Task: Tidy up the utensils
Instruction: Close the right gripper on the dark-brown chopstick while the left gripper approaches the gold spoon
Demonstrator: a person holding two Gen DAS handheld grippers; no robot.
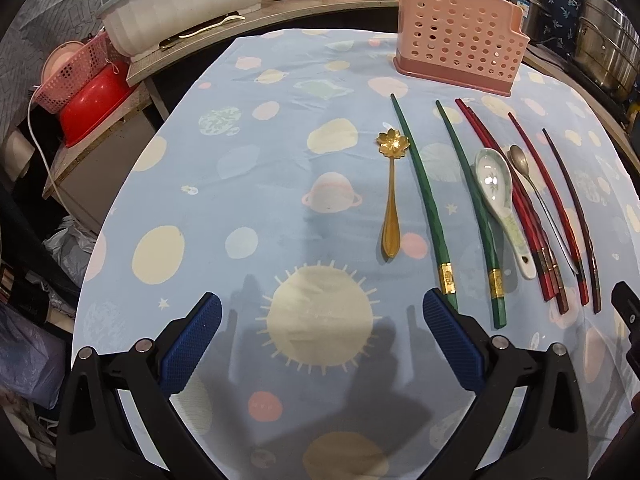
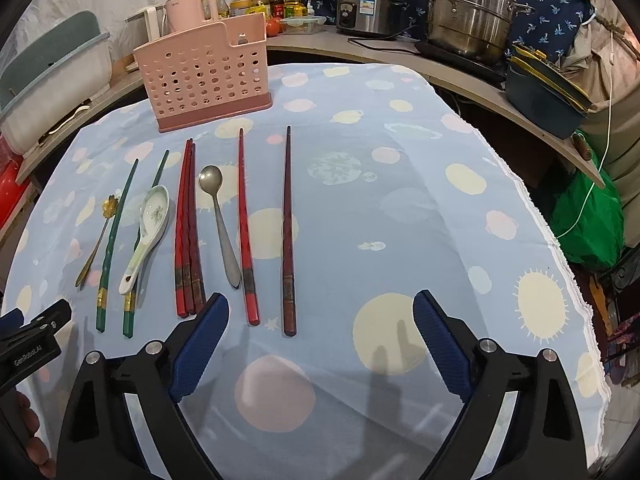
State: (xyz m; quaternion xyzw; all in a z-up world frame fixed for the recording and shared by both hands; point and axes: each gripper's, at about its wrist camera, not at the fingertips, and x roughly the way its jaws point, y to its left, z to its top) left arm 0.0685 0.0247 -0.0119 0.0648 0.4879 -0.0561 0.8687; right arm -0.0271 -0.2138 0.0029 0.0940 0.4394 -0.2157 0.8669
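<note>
A pink perforated utensil holder [image 1: 460,52] [image 2: 204,80] stands at the far side of the table. In front of it lie a gold flower spoon [image 1: 391,200] [image 2: 96,240], two green chopsticks [image 1: 424,200] [image 2: 116,236], a white ceramic spoon [image 1: 500,200] [image 2: 146,232], several red chopsticks [image 1: 532,232] [image 2: 186,232], a metal spoon [image 1: 532,188] [image 2: 220,220] and a dark chopstick [image 1: 576,220] [image 2: 288,232]. My left gripper [image 1: 322,316] is open and empty, just near of the gold spoon. My right gripper [image 2: 320,316] is open and empty, near the chopstick ends.
The table wears a blue planet-print cloth [image 1: 248,200] [image 2: 400,200]. A white tub [image 1: 180,4], a red bowl [image 1: 92,108] and a pink basket stand to the left. Steel pots [image 2: 468,12], a rice cooker [image 2: 368,8] and bottles line the back counter. The cloth's edge [image 2: 560,260] drops off at right.
</note>
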